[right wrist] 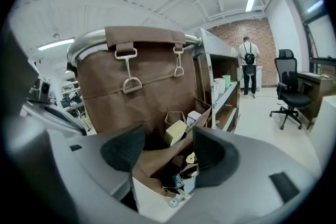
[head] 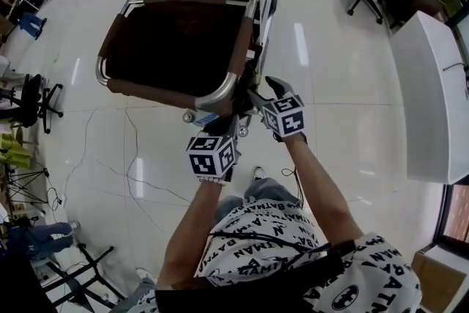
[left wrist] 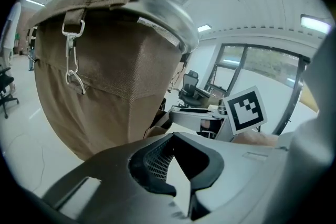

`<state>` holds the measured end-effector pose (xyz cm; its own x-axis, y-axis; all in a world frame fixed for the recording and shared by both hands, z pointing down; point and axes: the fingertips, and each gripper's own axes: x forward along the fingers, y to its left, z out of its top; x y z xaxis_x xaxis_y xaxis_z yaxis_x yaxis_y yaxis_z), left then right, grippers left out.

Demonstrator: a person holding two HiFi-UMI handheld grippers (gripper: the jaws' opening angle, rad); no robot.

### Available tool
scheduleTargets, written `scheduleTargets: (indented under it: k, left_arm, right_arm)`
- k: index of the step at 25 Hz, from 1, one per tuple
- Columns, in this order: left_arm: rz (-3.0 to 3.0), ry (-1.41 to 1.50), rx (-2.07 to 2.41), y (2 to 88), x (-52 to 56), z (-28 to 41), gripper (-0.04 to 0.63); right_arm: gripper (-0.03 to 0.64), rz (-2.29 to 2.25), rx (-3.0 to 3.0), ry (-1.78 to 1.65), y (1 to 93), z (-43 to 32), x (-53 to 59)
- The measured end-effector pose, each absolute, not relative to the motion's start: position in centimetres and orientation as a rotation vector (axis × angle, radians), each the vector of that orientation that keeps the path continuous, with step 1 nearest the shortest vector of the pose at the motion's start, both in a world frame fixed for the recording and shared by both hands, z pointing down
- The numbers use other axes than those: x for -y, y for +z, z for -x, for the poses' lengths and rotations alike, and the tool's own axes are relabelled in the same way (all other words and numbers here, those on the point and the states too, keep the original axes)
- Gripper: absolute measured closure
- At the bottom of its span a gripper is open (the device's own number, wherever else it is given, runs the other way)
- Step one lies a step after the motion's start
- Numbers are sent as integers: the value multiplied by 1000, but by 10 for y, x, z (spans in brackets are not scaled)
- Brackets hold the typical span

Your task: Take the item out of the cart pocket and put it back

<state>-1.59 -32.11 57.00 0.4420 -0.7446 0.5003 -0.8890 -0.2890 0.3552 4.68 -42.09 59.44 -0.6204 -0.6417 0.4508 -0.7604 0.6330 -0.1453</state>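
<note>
Overhead, low closeups; seemingly common cart (head: 220, 94)

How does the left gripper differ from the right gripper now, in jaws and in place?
Jaws: the left gripper has its jaws together; the right gripper has them wide apart.
Aim: the left gripper faces the side of the brown bag; the right gripper faces the cart pocket with small items in it.
Place: in the head view the right gripper reaches further forward than the left gripper.
Both hold nothing.

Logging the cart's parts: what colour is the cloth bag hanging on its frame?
Brown. The bag shows best in the right gripper view.
</note>
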Motion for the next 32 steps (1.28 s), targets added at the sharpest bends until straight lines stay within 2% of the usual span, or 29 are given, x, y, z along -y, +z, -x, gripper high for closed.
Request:
scheduleTargets:
  k: [8, 10, 13, 15, 22, 32]
  left_arm:
    - [-2168, 265, 1332, 551, 288, 36, 592]
    - [-2192, 252, 1313, 544, 270, 41, 592]
    - [-2224, 234, 1289, 533, 233, 56, 592]
    - [-2242, 222, 1276, 527, 208, 67, 592]
    - [-2305, 173, 1164, 510, 127, 89, 592]
    - [-2320, 113, 1124, 488, 69, 81, 592]
  right_arm:
    - [325, -1294, 2561, 497, 536, -68, 370]
    - [402, -1326, 2576, 493, 521, -65, 342]
    - [581, -1370, 2593, 511, 505, -51, 286]
    - [617, -1384, 2584, 520, 502, -36, 250]
    - [617, -1425, 2506, 504, 504, 8, 153]
    - [617, -1421, 2474, 576, 497, 24, 74]
